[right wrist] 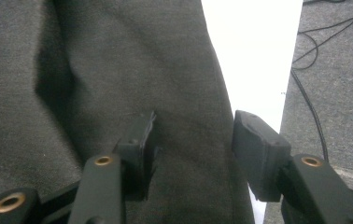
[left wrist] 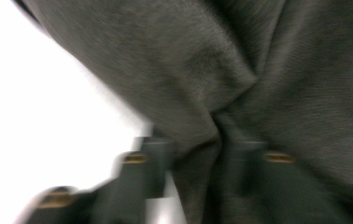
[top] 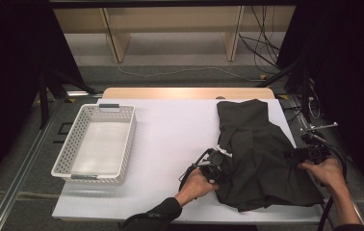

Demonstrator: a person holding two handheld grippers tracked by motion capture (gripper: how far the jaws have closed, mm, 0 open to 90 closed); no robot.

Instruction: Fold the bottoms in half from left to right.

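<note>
In the left gripper view, the left gripper [left wrist: 198,154] has its fingers [left wrist: 144,161] drawn close together with a bunched fold of the dark grey garment [left wrist: 240,70] pinched between them, though the picture is blurred. In the right gripper view, the right gripper [right wrist: 193,144] has its fingers [right wrist: 258,149] spread wide apart, straddling the garment's right edge without clamping it; the cloth lies between and under them. From above, the left gripper [top: 214,169] sits at the garment's [top: 257,154] left edge and the right gripper [top: 301,155] at its right edge. The garment lies rumpled on the right half of the white table [top: 175,130]. A white perforated basket [top: 96,142] stands well apart on the left side.
</note>
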